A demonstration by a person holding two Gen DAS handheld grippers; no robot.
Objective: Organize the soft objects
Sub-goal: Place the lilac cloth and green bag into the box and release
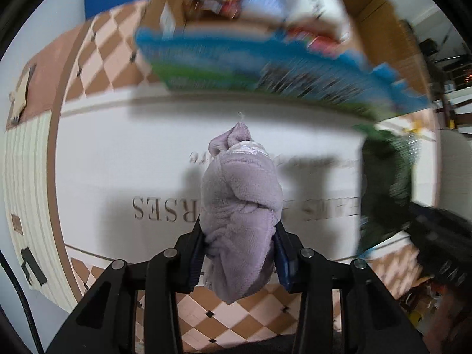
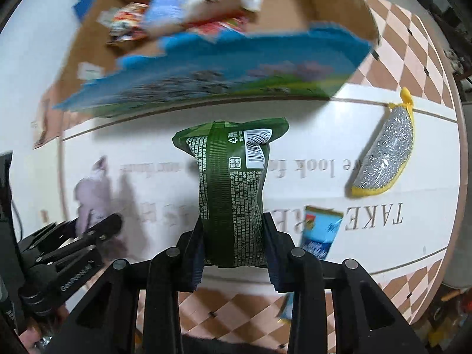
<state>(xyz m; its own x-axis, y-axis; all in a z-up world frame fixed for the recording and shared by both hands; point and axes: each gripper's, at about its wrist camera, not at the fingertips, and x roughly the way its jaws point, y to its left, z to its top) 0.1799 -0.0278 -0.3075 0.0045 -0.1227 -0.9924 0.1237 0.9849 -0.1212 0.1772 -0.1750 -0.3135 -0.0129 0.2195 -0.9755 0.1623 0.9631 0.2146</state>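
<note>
- two soft things are in my grip at once, one in each gripper, both hanging over the white lettered mat [image 2: 368, 253].
- my left gripper [image 1: 240, 255] is clamped on a lilac fleece bundle [image 1: 242, 206]; the pads pinch its lower part and the rest bulges out beyond them.
- it looks light, plush and squashy, so i judge it won't slip, though a loose fold could snag.
- my right gripper [image 2: 233, 246] is closed on a green snack packet [image 2: 231, 183], pinched across its lower end.
- the film looks slick and crinkly, with air inside; squeezing harder could burst it, so a hold near the sealed end seems safest.
- the cardboard box [image 2: 339, 8] lies just beyond the mat, already holding packets.
- still on the mat: a glittery sponge with yellow trim [image 2: 386, 153] and a blue packet [image 2: 321, 233].
</note>
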